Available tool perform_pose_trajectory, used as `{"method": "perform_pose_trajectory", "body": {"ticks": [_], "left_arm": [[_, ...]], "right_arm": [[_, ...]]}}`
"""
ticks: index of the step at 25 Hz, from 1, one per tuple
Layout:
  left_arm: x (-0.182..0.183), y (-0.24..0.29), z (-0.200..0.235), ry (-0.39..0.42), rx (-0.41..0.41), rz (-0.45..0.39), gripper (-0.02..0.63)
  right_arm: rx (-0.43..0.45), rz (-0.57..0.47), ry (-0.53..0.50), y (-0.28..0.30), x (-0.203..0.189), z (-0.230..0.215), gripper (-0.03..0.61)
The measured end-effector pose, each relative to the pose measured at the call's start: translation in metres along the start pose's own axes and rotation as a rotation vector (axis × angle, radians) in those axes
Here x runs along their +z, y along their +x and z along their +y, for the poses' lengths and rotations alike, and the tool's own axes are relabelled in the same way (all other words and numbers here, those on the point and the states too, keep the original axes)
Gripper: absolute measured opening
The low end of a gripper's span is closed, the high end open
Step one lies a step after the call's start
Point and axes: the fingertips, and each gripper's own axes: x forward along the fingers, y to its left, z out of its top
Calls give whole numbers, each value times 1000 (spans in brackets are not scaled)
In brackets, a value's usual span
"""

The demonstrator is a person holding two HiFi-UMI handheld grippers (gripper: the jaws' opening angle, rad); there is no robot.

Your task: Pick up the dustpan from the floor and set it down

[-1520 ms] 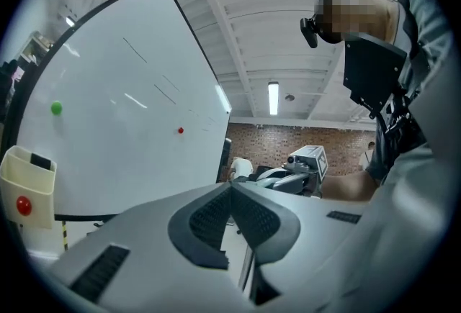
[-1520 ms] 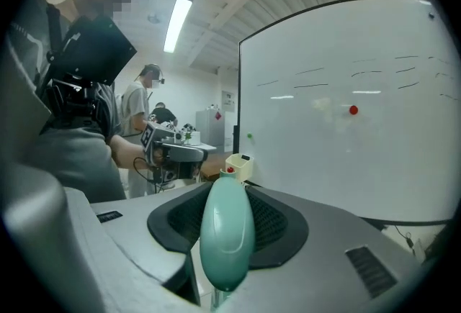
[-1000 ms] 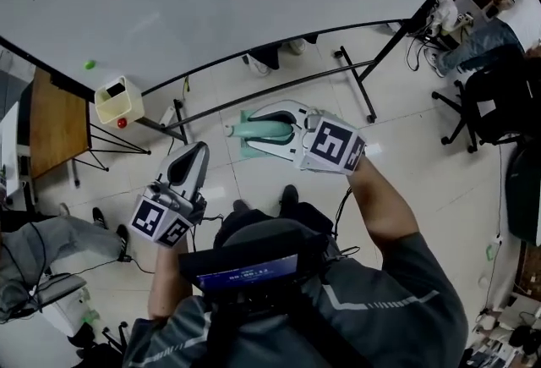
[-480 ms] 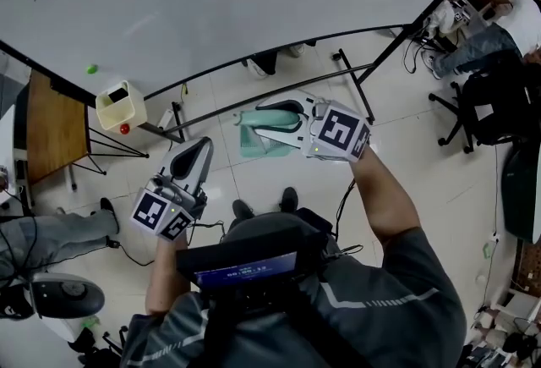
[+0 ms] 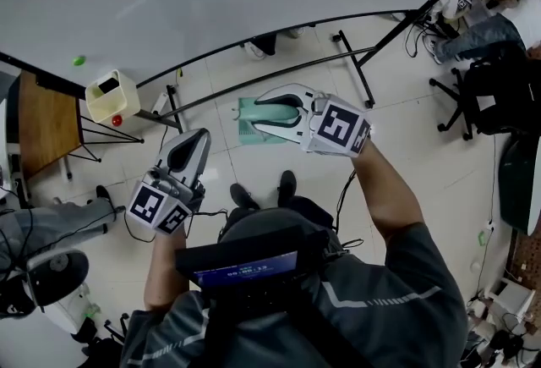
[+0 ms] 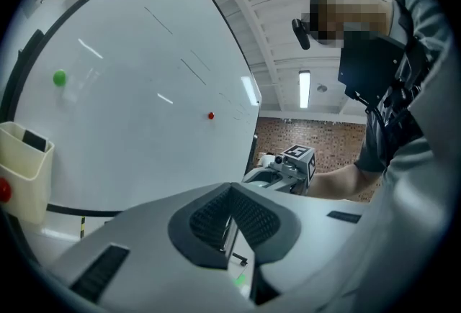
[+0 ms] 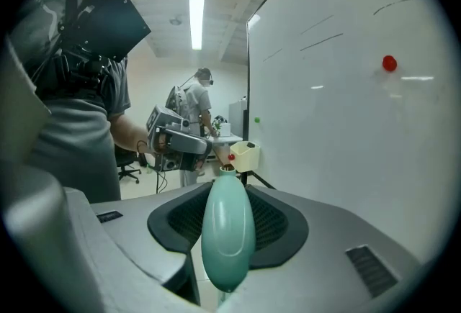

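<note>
Both tools shifted slightly; right tool [image 5: 277, 111] clamps dustpan [image 5: 248, 128] handle so pan rides clear of floor [image 5: 406, 138] for placing; left tool [image 5: 193, 145] closed, empty, kept aside.

A whiteboard [image 5: 254, 2] fills the upper frame, a cream bin [image 5: 112, 96] at its lower-left edge, a wooden desk [image 5: 51, 125] at left.

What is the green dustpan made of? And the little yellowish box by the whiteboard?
The dustpan looks like plastic: its mint-green handle is smooth, rounded and softly shiny, all one colour. The box also looks like plastic, cream, with thin even walls and a dull finish, though it shows small, so that is a guess.
</note>
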Motion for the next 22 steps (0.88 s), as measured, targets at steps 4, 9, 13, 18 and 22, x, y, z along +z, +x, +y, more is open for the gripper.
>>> {"method": "perform_pose_trajectory", "body": {"ticks": [4,9,13,18,22], "left_arm": [[-40,11,24,-35,10,28,26],[-119,34,68,-94,61,81,26],[-182,51,102,-139,91,119,26],[-257,62,126,-182,102,183,26],[-299,71,135,-186,104,210,26]], "right_arm": [[6,34,17,20,-45,-13,160],[0,76,61,55,-136,-40,160],[11,133,82,90,-223,-53,160],[56,218,106,130,-320,-47,160],[65,246,116,150,-377,-47,160]]}}
